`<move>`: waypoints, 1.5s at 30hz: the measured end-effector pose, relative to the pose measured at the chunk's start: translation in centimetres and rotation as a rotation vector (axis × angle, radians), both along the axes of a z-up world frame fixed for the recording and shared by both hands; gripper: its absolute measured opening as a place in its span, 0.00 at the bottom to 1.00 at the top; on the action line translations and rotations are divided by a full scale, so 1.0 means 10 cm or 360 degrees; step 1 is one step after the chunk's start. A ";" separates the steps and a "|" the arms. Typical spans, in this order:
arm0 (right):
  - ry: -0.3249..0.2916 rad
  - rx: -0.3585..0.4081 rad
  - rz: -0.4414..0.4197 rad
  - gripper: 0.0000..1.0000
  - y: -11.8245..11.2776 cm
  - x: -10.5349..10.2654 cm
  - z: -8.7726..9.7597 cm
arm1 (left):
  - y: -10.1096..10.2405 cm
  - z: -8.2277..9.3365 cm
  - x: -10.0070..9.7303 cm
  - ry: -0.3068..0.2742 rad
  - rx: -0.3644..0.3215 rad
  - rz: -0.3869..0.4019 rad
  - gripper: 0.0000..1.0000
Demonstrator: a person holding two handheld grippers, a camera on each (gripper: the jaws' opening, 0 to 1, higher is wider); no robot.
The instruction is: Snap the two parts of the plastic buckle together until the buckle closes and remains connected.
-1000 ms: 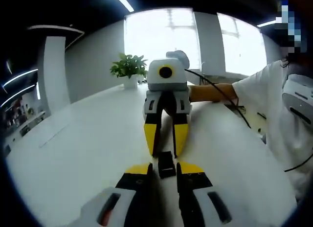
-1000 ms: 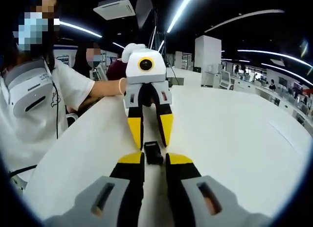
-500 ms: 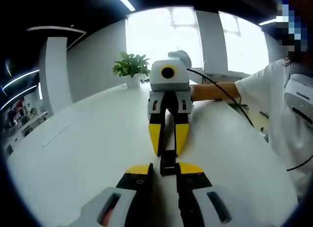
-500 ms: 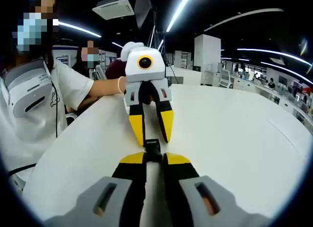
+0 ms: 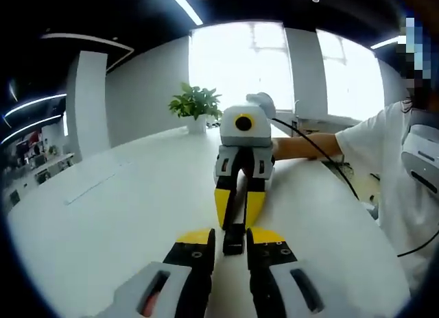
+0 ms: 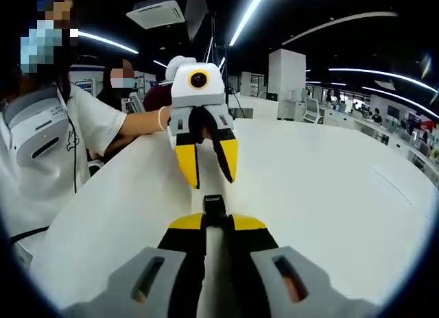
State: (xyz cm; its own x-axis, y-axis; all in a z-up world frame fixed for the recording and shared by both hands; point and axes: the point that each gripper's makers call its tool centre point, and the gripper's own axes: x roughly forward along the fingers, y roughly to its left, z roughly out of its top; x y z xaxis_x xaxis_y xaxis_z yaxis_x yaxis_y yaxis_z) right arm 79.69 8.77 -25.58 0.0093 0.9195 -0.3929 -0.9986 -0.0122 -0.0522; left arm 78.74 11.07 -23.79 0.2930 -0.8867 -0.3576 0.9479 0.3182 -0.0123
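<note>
A small black plastic buckle (image 6: 214,203) sticks out forward from my right gripper (image 6: 218,221), whose yellow-tipped jaws are shut on it above the white table (image 6: 329,188). Facing it, my left gripper (image 6: 208,177) hangs a little beyond the buckle's far end with its jaws spread open and nothing between them. In the left gripper view the buckle (image 5: 233,241) reaches toward the gap of my left gripper (image 5: 231,234), with the right gripper (image 5: 236,222) pinching its far part. I cannot tell whether the buckle's two halves are locked.
A person in a white shirt (image 5: 394,160) stands at the table's edge, also visible as a white-shirted person (image 6: 41,147) holding both grippers. A potted plant (image 5: 195,105) stands at the far end. A black cable (image 5: 322,150) trails from the right gripper.
My right gripper's jaws have narrowed onto the buckle. The left gripper has drawn back from it, still open, so a gap has appeared between its tips and the buckle.
</note>
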 end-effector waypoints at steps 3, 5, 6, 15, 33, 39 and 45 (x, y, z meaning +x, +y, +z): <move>0.0006 -0.0007 -0.0031 0.13 -0.01 0.07 0.00 | 0.05 0.00 0.04 0.0000 -0.0007 0.0038 0.18; 0.0016 -0.0004 -0.0047 0.13 -0.02 0.11 0.01 | 0.08 0.00 0.07 -0.0005 -0.0007 0.0075 0.18; 0.0023 -0.0001 -0.0060 0.13 -0.02 0.12 0.01 | 0.09 0.00 0.09 -0.0007 -0.0006 0.0089 0.18; 0.0030 0.0015 -0.0172 0.13 -0.06 0.29 0.00 | 0.18 0.01 0.19 -0.0010 -0.0008 0.0230 0.21; 0.0012 0.0000 -0.0221 0.13 -0.01 0.58 0.04 | 0.32 -0.07 0.19 -0.0089 0.0062 0.0378 0.30; -0.0004 -0.0028 -0.0216 0.13 0.05 0.80 0.03 | 0.34 -0.10 0.18 -0.0082 0.0059 0.0379 0.30; -0.0018 -0.0053 -0.0230 0.13 0.08 1.07 0.03 | 0.36 -0.08 0.19 -0.0084 0.0052 0.0383 0.29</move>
